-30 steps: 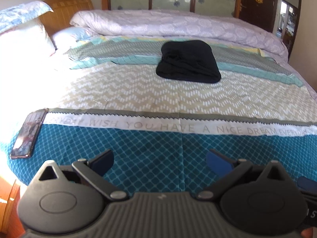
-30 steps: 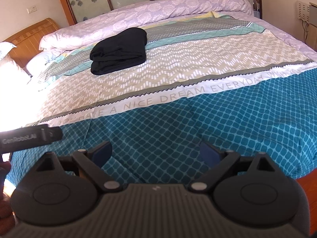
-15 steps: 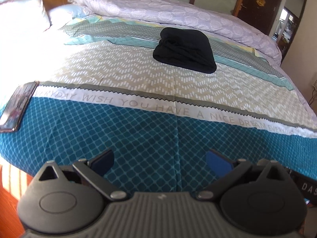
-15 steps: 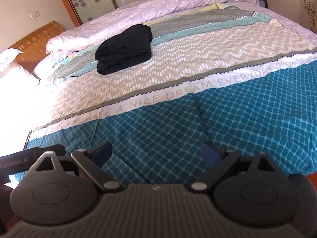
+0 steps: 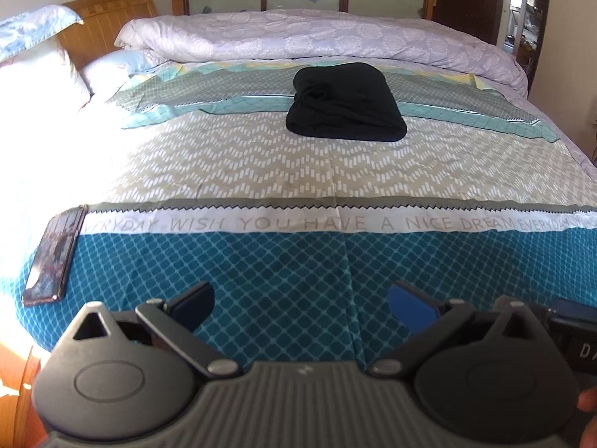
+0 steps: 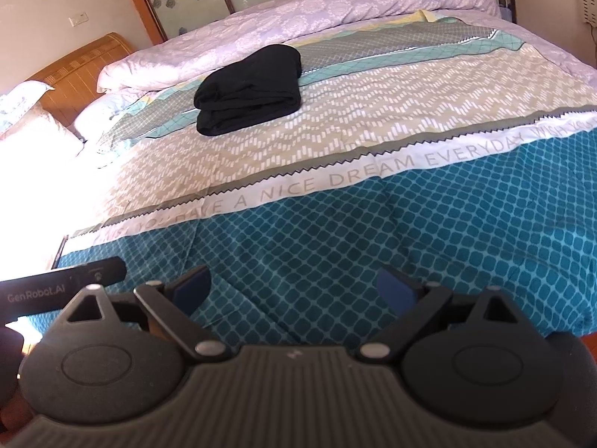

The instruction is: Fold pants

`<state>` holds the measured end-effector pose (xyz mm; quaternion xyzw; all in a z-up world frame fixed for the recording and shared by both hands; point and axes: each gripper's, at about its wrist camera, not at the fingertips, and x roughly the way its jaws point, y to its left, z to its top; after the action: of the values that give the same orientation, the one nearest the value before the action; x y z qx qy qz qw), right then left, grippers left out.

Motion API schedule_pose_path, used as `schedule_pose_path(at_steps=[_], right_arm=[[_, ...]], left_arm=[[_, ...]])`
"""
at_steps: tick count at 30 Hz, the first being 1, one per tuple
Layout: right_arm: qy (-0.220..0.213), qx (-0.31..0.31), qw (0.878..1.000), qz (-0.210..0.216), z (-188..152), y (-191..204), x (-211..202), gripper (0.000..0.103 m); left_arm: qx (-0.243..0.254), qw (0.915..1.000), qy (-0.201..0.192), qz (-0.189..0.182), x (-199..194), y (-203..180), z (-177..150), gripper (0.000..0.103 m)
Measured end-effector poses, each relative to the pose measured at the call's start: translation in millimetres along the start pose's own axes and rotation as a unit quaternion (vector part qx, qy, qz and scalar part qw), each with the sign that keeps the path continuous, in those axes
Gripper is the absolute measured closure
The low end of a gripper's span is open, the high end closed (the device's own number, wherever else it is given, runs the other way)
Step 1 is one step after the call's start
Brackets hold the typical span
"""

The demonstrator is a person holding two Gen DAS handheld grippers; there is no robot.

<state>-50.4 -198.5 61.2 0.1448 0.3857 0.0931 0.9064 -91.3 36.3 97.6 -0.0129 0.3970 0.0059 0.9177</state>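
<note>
The black pants (image 5: 345, 102) lie as a compact folded bundle on the far half of the bed, on the grey and teal stripes; the right wrist view has the pants (image 6: 248, 89) at upper left. My left gripper (image 5: 301, 298) is open over the blue lattice part of the cover near the bed's foot, well short of the pants, with nothing between its blue fingers (image 5: 194, 296). My right gripper (image 6: 294, 290) is open too, empty, over the same blue area.
A phone (image 5: 54, 255) lies at the bed's left edge on the patterned bed cover (image 5: 261, 164). A rolled lilac duvet (image 5: 317, 39) runs along the far side, with pillows (image 5: 41, 74) and a wooden headboard at left. The other gripper's black body (image 6: 61, 283) shows at left.
Both cameras tilted and shifted slightly while staying near the bed's foot. The pants have not moved. Both grippers stayed open.
</note>
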Motion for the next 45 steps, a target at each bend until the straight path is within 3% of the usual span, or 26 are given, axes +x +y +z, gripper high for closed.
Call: schedule_pose_path(at_steps=[8,16,24,31,45], right_arm=[[-0.023,-0.005,1.0,-0.02,4.7,5.0,-9.9,0.006],[-0.045,0.009,0.999,-0.022,14.5,4.6,-24.2,0.006],[-0.079,0.0,0.997,-0.023,20.6,11.0,-41.4,0.006],[-0.079,-0.003,0.997,-0.021,19.7,13.4,-40.7,0.006],[-0.066,-0.003,0.998,-0.019,13.3,16.6,-37.6,0.006]], left_arm=[[-0.017,0.9995,-0.017,-0.023,-12.4,3.9,7.8,0.0],[-0.001,0.9969,-0.068,0.039,-29.4,2.1,16.2,0.0],[-0.037,0.9987,-0.035,0.003,-29.0,17.4,24.8,0.0],[-0.018,0.9998,-0.009,0.002,-22.2,11.5,20.9,0.0],[0.022,0.9994,-0.003,0.028,-15.3,1.2,15.6,0.0]])
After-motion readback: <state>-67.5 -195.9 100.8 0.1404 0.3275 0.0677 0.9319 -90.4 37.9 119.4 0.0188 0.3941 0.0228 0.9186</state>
